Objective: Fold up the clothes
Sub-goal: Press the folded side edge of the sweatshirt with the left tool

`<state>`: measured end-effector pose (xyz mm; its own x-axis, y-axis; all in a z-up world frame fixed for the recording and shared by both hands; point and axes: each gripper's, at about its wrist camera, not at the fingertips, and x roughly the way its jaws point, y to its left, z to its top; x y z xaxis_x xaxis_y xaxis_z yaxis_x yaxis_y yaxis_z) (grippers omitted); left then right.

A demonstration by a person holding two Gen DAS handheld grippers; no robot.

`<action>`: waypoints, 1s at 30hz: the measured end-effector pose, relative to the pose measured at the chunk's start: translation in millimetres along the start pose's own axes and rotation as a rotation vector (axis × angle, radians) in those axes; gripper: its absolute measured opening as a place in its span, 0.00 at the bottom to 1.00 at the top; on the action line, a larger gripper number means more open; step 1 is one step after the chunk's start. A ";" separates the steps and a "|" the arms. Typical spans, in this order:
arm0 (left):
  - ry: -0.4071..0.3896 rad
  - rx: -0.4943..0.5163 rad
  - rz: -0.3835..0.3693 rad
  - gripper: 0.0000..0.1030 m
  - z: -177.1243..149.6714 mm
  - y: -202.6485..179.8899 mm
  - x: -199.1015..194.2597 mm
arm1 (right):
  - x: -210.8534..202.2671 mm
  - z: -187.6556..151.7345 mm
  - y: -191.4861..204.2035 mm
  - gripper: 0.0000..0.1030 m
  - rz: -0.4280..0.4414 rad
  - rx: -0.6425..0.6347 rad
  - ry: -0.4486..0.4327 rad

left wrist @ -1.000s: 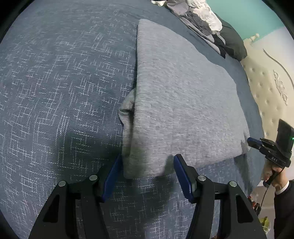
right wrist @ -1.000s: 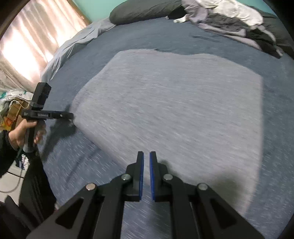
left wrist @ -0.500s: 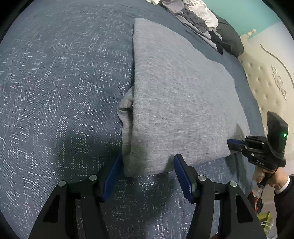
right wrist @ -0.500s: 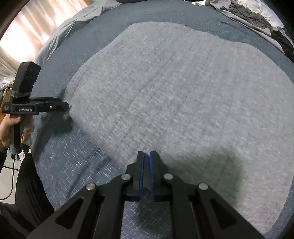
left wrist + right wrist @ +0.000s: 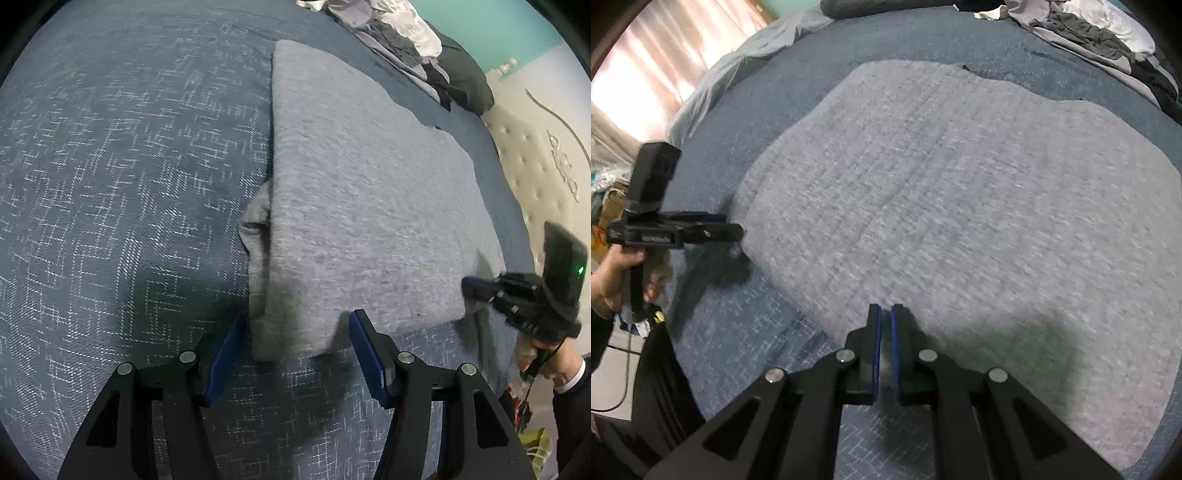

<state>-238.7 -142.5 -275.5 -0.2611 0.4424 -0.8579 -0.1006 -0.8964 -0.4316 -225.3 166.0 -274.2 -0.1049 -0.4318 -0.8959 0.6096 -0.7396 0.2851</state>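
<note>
Grey folded garment [image 5: 362, 206]: left hand-held gripper [image 5: 295, 343] angled down, agape; right hand-held gripper [image 5: 882, 325] pinching its edge

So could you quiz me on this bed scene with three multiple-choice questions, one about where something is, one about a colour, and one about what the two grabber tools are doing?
1. Where is the pile of loose clothes?
A. At the far end of the bed, beyond the folded garment
B. Between the left gripper's fingers
C. On the floor

2. What colour is the folded garment?
A. Red
B. Light grey
C. Black

3. How do the two grippers stand?
A. Both wide open
B. Both shut
C. Left open, right shut

Answers:
1. A: the pile lies past the garment's far edge, by the dark pillow.
2. B: it is pale grey against the dark blue bedspread.
3. C: the left gripper has its jaws apart either side of the garment's near corner; the right gripper has its jaws together at the near edge.
</note>
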 end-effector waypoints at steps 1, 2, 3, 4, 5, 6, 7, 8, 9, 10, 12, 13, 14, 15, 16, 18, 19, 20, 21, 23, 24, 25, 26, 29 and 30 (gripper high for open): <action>-0.009 -0.003 0.000 0.61 0.8 1.5 -1.9 | 4.7 -0.9 0.5 0.05 -0.004 -0.004 0.012; -0.014 -0.009 -0.003 0.61 0.9 3.0 -2.5 | 9.0 -2.3 0.7 0.05 -0.007 -0.007 0.022; -0.013 -0.015 -0.007 0.61 0.5 4.6 -2.1 | 12.0 -5.4 0.2 0.05 -0.007 -0.005 0.027; -0.011 -0.020 -0.010 0.61 1.1 6.2 -1.4 | 15.0 -8.5 -0.3 0.05 -0.006 -0.003 0.032; -0.007 -0.022 -0.011 0.61 1.8 7.8 -0.4 | 17.2 -11.3 -0.7 0.05 -0.005 -0.001 0.036; -0.005 -0.023 -0.012 0.61 1.8 8.3 0.4 | 16.8 -13.1 -0.9 0.05 -0.003 -0.001 0.034; -0.004 -0.022 -0.013 0.61 0.8 7.3 1.1 | 16.4 -14.9 -1.0 0.04 -0.002 -0.001 0.033; -0.003 -0.021 -0.013 0.61 0.3 6.9 1.8 | 16.1 -16.4 -1.0 0.04 -0.001 -0.001 0.032; -0.002 -0.021 -0.013 0.61 0.8 7.7 2.3 | 15.9 -16.9 -0.5 0.04 -0.003 -0.005 0.034; 0.000 -0.020 -0.013 0.61 1.2 8.5 2.9 | 15.8 -17.5 0.0 0.04 -0.006 -0.010 0.036; 0.001 -0.015 -0.015 0.61 2.4 5.6 4.9 | 14.1 -16.9 1.2 0.04 -0.009 -0.017 0.040; 0.002 -0.013 -0.016 0.61 3.1 3.4 6.0 | 9.9 -15.4 1.2 0.04 -0.002 -0.017 0.028; 0.002 -0.011 -0.016 0.61 1.5 1.5 6.1 | 5.7 -13.8 1.3 0.04 0.006 -0.016 0.016; 0.002 -0.010 -0.014 0.61 0.3 -1.8 7.4 | 2.3 -12.5 1.2 0.04 0.012 -0.015 0.006; 0.001 -0.012 -0.014 0.61 1.3 -4.3 9.5 | 1.3 -12.0 0.2 0.04 0.010 -0.011 0.000; -0.001 -0.019 -0.018 0.61 2.1 -3.7 10.0 | 5.6 -13.4 0.1 0.04 0.007 -0.014 0.014; 0.000 -0.020 -0.018 0.61 2.0 -3.4 9.9 | 8.6 -15.7 3.1 0.04 -0.001 -0.021 0.021; 0.000 -0.018 -0.017 0.61 2.0 -3.6 10.1 | 11.1 -17.7 5.3 0.04 -0.004 -0.025 0.028; -0.001 -0.016 -0.016 0.61 1.9 -4.0 10.6 | 12.9 -19.5 5.2 0.04 -0.002 -0.021 0.033; -0.001 -0.014 -0.015 0.61 1.4 -3.9 11.2 | 14.2 -23.5 5.7 0.04 0.004 -0.030 0.047; -0.002 -0.015 -0.016 0.61 1.1 -3.7 11.5 | 12.9 -27.1 1.6 0.04 0.011 -0.037 0.056; -0.002 -0.018 -0.021 0.61 1.0 -3.7 11.9 | 10.9 -30.2 -2.0 0.04 0.018 -0.043 0.063; -0.003 -0.023 -0.030 0.61 0.9 -3.9 12.4 | 6.7 -31.3 -3.6 0.04 0.026 -0.045 0.066; -0.006 -0.028 -0.041 0.61 -0.1 -6.5 13.8 | -13.4 -33.5 -16.1 0.03 0.033 -0.047 0.053; -0.005 -0.023 -0.038 0.61 -1.2 -6.9 13.8 | -19.8 -33.5 -21.7 0.03 0.027 -0.037 0.041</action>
<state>-240.5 -130.2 -284.7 -0.2627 0.4759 -0.8393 -0.0887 -0.8781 -0.4701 -210.1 207.9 -274.1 -0.0560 -0.4293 -0.9014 0.6404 -0.7081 0.2975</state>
